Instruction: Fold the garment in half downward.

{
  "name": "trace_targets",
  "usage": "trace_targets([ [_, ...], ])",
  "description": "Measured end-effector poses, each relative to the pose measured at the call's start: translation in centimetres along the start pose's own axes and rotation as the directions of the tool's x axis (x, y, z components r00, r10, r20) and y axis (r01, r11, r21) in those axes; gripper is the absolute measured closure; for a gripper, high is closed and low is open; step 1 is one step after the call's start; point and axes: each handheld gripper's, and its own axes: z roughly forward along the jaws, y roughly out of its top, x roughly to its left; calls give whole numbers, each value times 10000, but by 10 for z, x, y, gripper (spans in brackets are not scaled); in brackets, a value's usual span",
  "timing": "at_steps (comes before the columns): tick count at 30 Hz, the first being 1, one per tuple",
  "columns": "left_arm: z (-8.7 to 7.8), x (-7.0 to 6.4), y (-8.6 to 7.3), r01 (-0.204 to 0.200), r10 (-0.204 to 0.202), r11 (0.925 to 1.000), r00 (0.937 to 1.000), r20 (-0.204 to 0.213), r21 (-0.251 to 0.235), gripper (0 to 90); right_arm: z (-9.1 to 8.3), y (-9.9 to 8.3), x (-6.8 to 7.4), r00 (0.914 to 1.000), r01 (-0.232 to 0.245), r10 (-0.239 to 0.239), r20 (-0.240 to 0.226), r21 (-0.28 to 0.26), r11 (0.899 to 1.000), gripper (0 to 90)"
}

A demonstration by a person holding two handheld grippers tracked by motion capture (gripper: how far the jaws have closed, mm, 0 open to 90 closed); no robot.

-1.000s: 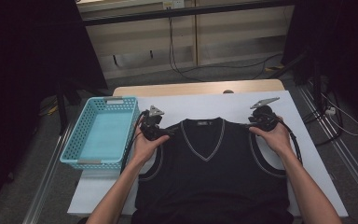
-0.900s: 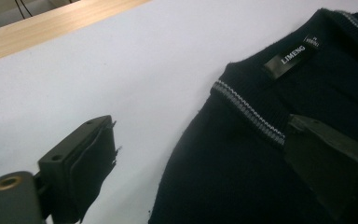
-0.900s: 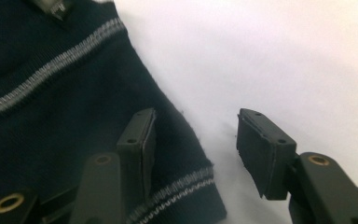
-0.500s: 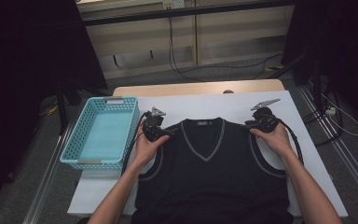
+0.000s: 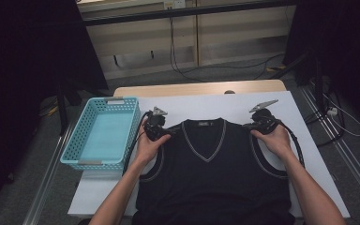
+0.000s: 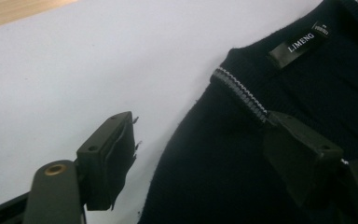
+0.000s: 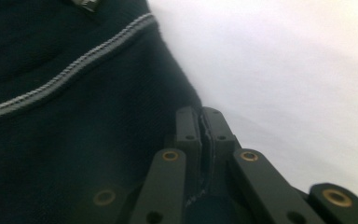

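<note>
Navy knitted sleeveless V-neck vest [image 5: 213,173] with pale striped trim at neck and armholes: lies flat, front up, on the white-covered table [image 5: 309,140], neckline toward the far edge, hem at the near edge. A woven label reading "LIMENO" [image 6: 300,43] sits inside the back of the collar.

Left gripper [image 5: 171,132]: held in the person's left hand [image 5: 146,145], placed at the vest's left shoulder. In the left gripper view its two black jaws stand spread wide apart, one over the bare white cloth, the other over the dark knit near the striped collar edge; nothing is held between them.

Right gripper [image 5: 251,126]: held in the person's right hand [image 5: 275,140], placed at the vest's right shoulder. In the right gripper view its jaws are pressed together at the shoulder edge of the vest; whether fabric is caught between them cannot be told.

Turquoise plastic lattice basket [image 5: 79,154]: stands on the table's left side, just beside the left forearm, apart from the vest.
</note>
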Motion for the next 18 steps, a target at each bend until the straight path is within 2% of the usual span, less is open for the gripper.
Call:
trace_targets([
  [3,3,3,-1,163,-165,9998,9998,133,141,277,0,-2,-2,9999,-74,76,125,-135,9999,873],
  [5,5,6,-2,144,-146,9996,9999,60,253,305,-1,-1,-3,9990,79,-74,435,-94,9999,875],
  [8,7,10,-4,405,-412,9985,9990,176,376,351,-3,-3,-7,9977,10,-2,671,-120,9999,876],
  [9,7,10,-4,90,-89,9987,10000,-10,497,356,-4,-4,-10,9974,-48,56,713,-120,9999,876],
  [10,9,10,-4,-9,13,9983,10000,-73,580,374,-6,-6,-12,9966,-97,114,820,-205,9997,877],
  [12,13,13,-5,392,-398,9976,9992,95,578,405,-9,-8,-16,9952,-181,211,952,-319,9993,878],
  [15,18,14,-4,484,-491,9979,9987,146,436,405,-12,-11,-21,9939,-295,328,1052,-331,9990,878],
  [18,21,13,-1,371,-384,9983,9988,288,456,425,-11,-12,-23,9940,-335,368,1035,-333,9989,878],
])
